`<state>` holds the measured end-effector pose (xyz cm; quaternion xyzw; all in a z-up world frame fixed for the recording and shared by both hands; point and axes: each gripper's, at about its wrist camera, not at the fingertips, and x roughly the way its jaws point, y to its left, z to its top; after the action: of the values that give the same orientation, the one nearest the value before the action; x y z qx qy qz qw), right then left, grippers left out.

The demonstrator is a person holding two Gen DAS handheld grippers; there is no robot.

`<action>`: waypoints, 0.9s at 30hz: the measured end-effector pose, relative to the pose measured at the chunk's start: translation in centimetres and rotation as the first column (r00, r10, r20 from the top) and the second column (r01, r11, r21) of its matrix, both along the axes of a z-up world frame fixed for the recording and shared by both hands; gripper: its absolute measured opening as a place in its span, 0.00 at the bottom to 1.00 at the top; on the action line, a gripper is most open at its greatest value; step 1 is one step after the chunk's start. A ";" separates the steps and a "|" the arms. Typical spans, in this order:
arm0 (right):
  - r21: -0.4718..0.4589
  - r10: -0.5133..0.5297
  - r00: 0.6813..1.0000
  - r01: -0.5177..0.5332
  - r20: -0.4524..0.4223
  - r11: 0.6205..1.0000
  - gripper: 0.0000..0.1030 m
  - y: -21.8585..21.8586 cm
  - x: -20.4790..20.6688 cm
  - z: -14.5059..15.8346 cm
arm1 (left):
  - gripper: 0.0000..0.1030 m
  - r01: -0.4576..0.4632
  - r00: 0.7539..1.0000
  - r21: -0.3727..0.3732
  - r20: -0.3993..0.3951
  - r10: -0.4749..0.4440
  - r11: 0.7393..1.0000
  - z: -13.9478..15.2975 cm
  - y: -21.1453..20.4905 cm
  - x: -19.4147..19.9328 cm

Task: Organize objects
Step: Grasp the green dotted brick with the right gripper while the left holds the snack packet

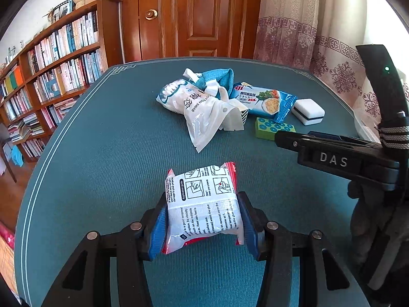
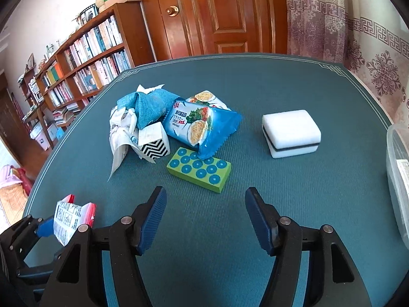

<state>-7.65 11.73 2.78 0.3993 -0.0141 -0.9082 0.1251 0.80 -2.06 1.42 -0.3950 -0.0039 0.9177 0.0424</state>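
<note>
Left gripper clamps a white-and-red packet, blue pads pressed on both sides, low over the teal table. Right gripper gapes wide, nothing between its pads, over bare tabletop. Just past it lies a green block with blue dots. Behind that, a pile: blue cracker pack, zigzag-patterned box, cotton swab bag, blue cloth. White sponge sits apart to the right. Clear bin at right edge.
</note>
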 end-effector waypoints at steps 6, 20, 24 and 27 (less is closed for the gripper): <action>0.035 -0.022 1.000 0.022 -0.002 0.999 0.64 -1.8 -2.1 -0.5 | 0.52 -0.007 1.000 0.018 -0.009 0.007 1.000 0.2 -0.8 0.1; 0.091 -0.045 0.999 0.046 -0.012 0.995 0.66 -2.7 -3.3 -1.0 | 0.52 -0.008 1.000 0.029 -0.007 0.009 1.000 0.1 -1.3 0.1; 0.101 -0.049 0.999 0.050 -0.014 0.994 0.66 -2.9 -3.4 -1.1 | 0.52 -0.009 1.000 0.027 -0.007 0.009 1.000 0.1 -1.3 0.1; 0.100 -0.049 0.999 0.050 -0.016 0.994 0.64 -2.7 -3.4 -1.0 | 0.52 -0.009 1.000 0.027 -0.007 0.009 1.000 0.1 -1.4 0.1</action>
<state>-11.03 8.99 1.76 0.3982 0.0226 -0.9133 0.0825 0.85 -3.41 1.51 -0.3911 -0.0180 0.9191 0.0438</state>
